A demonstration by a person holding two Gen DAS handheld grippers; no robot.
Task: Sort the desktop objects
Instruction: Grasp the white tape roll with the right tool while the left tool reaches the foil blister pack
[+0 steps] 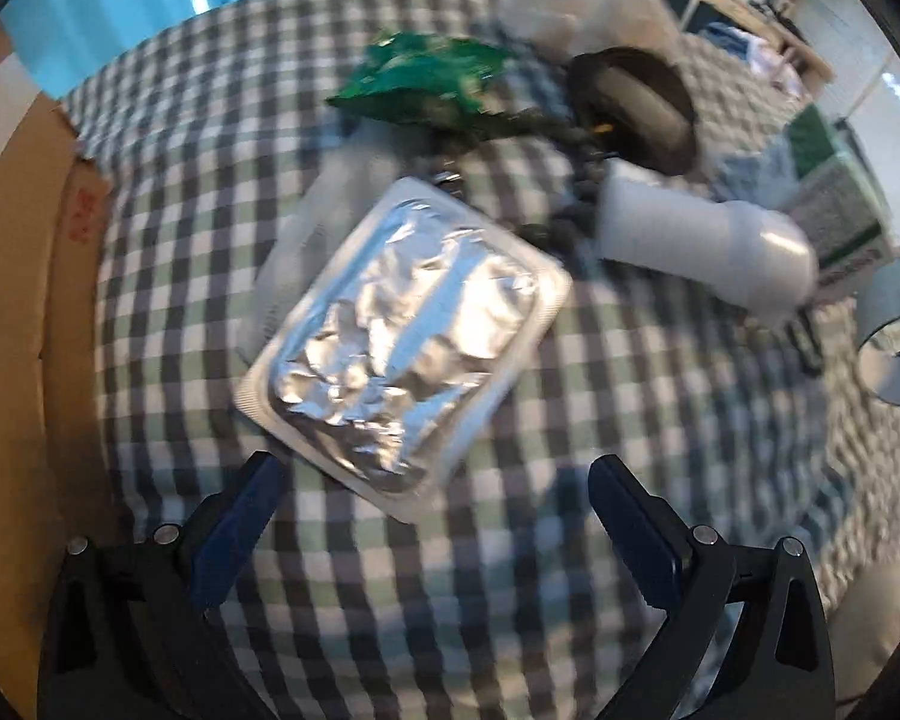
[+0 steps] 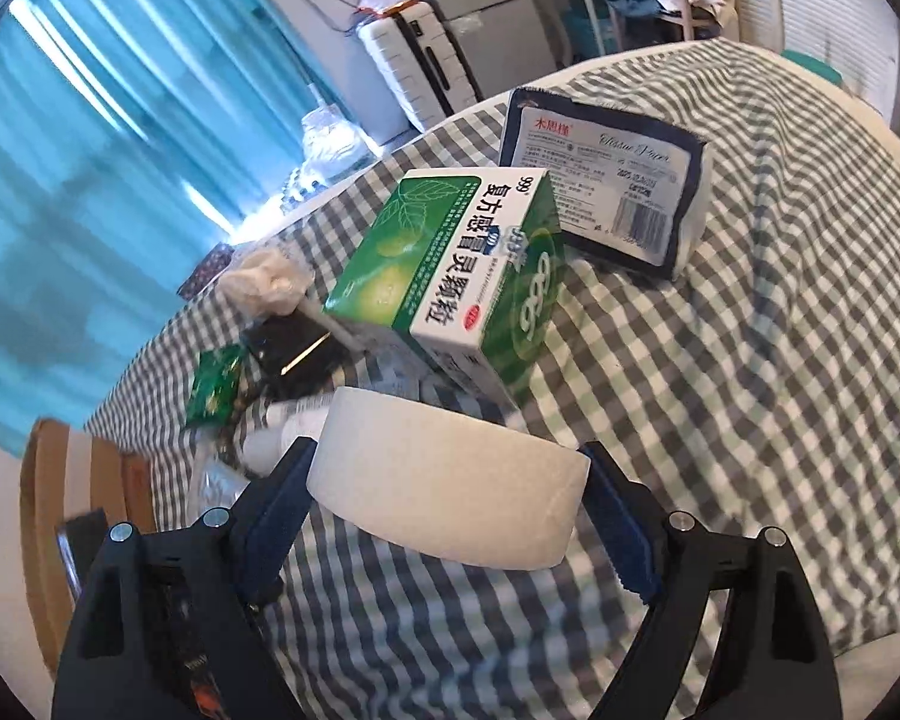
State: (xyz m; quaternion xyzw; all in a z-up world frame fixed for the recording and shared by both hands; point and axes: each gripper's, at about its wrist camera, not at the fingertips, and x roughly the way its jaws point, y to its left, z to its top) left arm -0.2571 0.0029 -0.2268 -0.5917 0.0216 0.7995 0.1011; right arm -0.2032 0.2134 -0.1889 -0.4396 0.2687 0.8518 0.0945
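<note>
Left gripper [image 1: 438, 480]: spread, empty, above the checked cloth [image 1: 570, 420].
Foil blister pack [image 1: 402, 330]: lies on the cloth, just beyond the left gripper.
Right gripper [image 2: 450, 492]: pinching a white tape roll [image 2: 450, 480], near the green medicine box [image 2: 450, 276].

A checked cloth [image 1: 180, 192] of grey, white and pale green covers the bench. On it lie a crinkled silver foil pack [image 1: 402, 336], a green snack bag [image 1: 426, 78] and a white bottle [image 1: 708, 240]. The tape roll [image 2: 450, 492] is white, the medicine box [image 2: 450, 276] green and white, and the tissue pack [image 2: 612, 180] navy and white. The curtain [image 2: 90, 168] is turquoise.
</note>
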